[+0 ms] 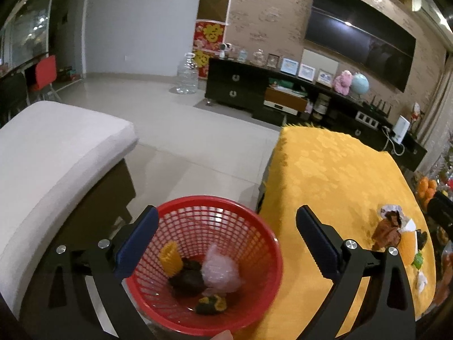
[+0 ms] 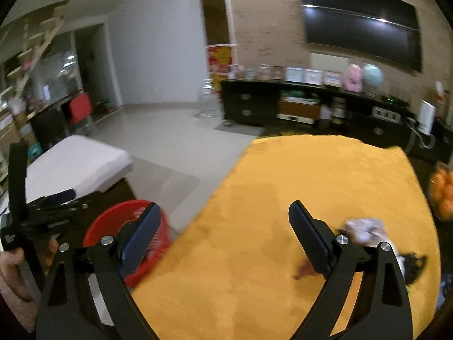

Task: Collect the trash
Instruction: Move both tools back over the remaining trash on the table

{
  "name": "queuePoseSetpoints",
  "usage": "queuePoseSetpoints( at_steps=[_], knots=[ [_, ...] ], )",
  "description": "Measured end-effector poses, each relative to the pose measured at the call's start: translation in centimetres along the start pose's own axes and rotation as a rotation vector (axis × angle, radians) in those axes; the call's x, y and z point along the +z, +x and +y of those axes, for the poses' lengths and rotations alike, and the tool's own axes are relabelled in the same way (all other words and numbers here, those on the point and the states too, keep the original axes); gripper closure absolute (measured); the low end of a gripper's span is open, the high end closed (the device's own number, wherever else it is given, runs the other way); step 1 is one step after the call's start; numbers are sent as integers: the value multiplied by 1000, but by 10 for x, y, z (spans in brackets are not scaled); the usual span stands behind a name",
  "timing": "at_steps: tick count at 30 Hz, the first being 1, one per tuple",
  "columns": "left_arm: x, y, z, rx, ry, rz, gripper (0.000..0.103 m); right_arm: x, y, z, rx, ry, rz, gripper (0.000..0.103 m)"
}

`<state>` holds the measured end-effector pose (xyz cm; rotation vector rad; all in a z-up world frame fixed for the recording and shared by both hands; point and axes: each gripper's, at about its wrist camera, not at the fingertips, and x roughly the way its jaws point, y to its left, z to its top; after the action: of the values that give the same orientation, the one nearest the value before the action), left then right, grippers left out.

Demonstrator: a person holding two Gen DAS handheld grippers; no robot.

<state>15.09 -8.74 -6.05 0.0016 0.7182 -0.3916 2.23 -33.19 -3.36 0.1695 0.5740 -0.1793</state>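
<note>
A red mesh basket [image 1: 254, 291] stands beside the table and holds a yellow ribbed piece [image 1: 170, 257], a pale plastic wad [image 1: 219, 272] and dark scraps [image 1: 187, 282]. Above it my left gripper [image 1: 226, 240] is open with nothing between its fingers. More trash lies on the yellow tablecloth [image 1: 325, 175]: a brown crumpled wrapper [image 1: 388, 231] with white and dark bits around it. In the right wrist view my right gripper [image 2: 223, 235] is open and empty over the cloth's left edge. The basket [image 2: 113, 221] shows behind its left finger, and a blurred white wrapper [image 2: 365, 229] lies to the right.
A white cushioned bench [image 1: 56, 153] stands left of the basket. Pale tiled floor [image 1: 184, 130] runs to a dark TV cabinet [image 1: 254, 90] under a wall screen. Oranges [image 1: 427, 189] sit past the table's right edge. A hand [image 2: 11, 272] holds the left gripper's handle.
</note>
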Motion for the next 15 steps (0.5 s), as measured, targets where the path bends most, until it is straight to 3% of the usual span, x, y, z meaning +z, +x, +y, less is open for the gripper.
queuePoseSetpoints(
  at_steps=[6,15],
  knots=[
    [-2,4,-33,-26,55,8,9,-5,-21,-57,-131,94,-14,14],
    [-7,8,-83,-83,169,26,9,-23,-38,-102,-306,123,6,14]
  ],
)
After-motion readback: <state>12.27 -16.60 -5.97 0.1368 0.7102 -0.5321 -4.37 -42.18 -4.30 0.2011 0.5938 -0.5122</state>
